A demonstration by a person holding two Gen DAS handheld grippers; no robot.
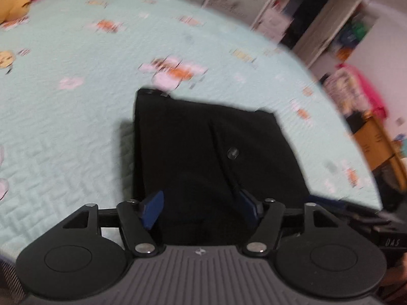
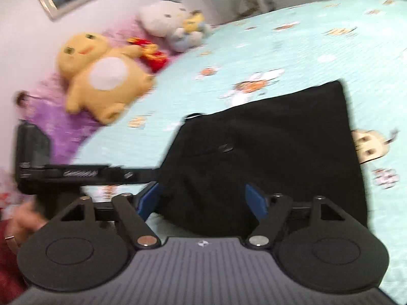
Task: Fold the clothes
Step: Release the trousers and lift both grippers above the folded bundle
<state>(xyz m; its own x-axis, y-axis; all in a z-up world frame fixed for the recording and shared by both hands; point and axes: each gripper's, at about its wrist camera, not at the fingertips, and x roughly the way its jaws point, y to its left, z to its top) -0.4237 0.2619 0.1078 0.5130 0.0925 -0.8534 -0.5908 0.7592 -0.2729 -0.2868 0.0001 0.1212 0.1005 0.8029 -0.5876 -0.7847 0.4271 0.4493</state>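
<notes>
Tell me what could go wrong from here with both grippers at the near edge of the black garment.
1. Both the left gripper and right gripper are open over the black garment; closing now may catch only the top layer and undo the fold.
2. Both views are motion-blurred, so the edge is hard to judge.
3. A pinch set too deep could also catch the bedspread.

I see one black garment (image 1: 203, 157) — folded into a compact, roughly rectangular bundle, lying flat on the pale green bed cover (image 1: 76, 101), a small round button (image 1: 232, 153) showing on top.
</notes>
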